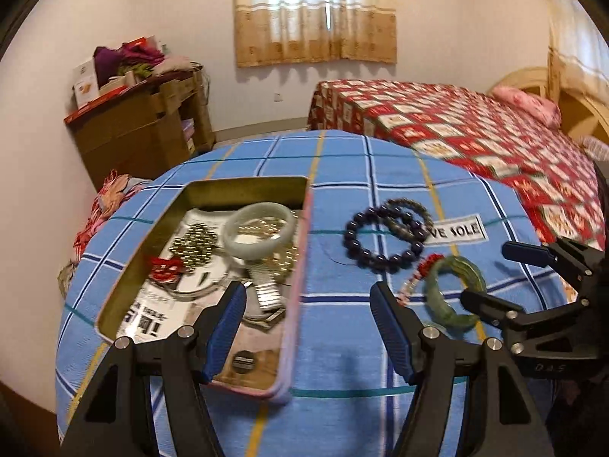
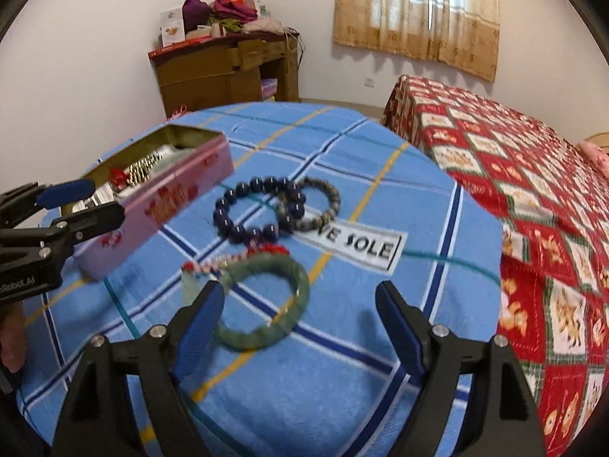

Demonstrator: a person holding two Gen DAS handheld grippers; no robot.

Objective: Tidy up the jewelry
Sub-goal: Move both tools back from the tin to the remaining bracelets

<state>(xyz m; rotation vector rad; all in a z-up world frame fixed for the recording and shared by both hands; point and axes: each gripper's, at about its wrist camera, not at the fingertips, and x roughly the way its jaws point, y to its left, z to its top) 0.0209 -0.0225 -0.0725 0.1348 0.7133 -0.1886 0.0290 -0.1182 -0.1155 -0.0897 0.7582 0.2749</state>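
Both tongs gape empty, the right (image 2: 298, 327) widening and hiding the green bangle's (image 2: 266, 301) near-left rim.

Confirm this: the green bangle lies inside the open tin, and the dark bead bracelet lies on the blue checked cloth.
Wrong on one count. The green bangle lies on the blue checked cloth, outside the open tin, as the right wrist view shows. The dark bead bracelet does lie on the cloth.

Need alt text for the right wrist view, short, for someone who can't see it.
The open right gripper hangs over a green bangle on a blue plaid cloth, nothing between its fingers. Beyond lie a dark beaded bracelet overlapping a grey beaded one. A pink tin and the left gripper sit at left.
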